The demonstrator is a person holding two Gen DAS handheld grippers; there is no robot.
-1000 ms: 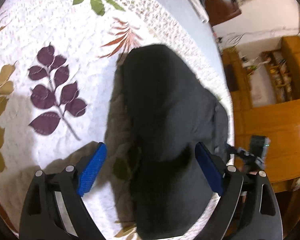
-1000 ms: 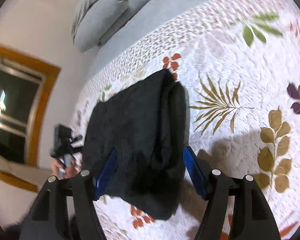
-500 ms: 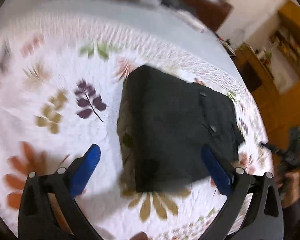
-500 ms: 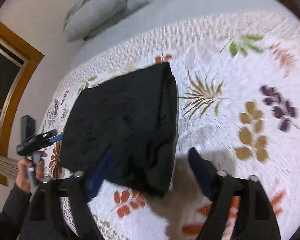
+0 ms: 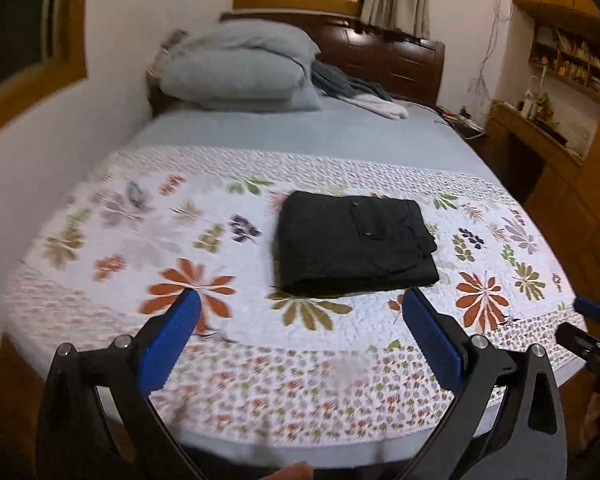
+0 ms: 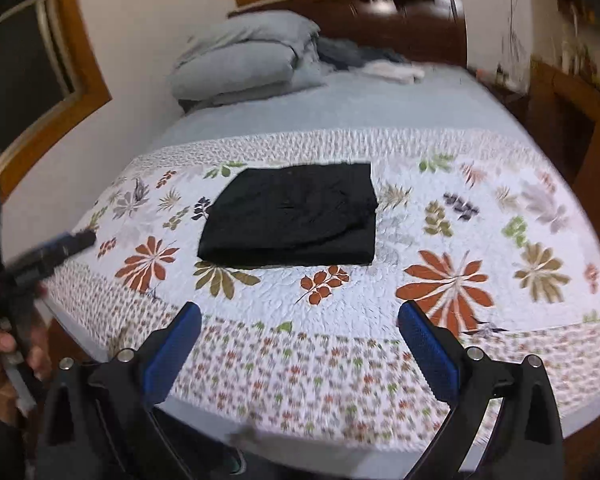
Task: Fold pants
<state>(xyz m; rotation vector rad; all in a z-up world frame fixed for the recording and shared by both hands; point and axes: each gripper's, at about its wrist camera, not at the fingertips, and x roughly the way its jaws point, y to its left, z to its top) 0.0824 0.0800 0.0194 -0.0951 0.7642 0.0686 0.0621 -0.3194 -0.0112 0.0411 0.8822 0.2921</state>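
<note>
The black pants [image 5: 354,242] lay folded into a flat rectangle on the floral quilt [image 5: 220,272] of the bed [image 5: 340,136] — well apart from both tools. The left tongs [image 5: 300,312] hung released over the quilt's near edge, nothing between the blue pads. The right tongs [image 6: 298,320] were opening — empty too. Grey pillows [image 5: 240,68] sat by the headboard.

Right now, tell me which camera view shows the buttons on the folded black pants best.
The left wrist view. There the folded black pants lie sharp on the floral quilt, and two small buttons show on the top layer. In the right wrist view the pants read as a dark slab; no buttons can be made out.
</note>
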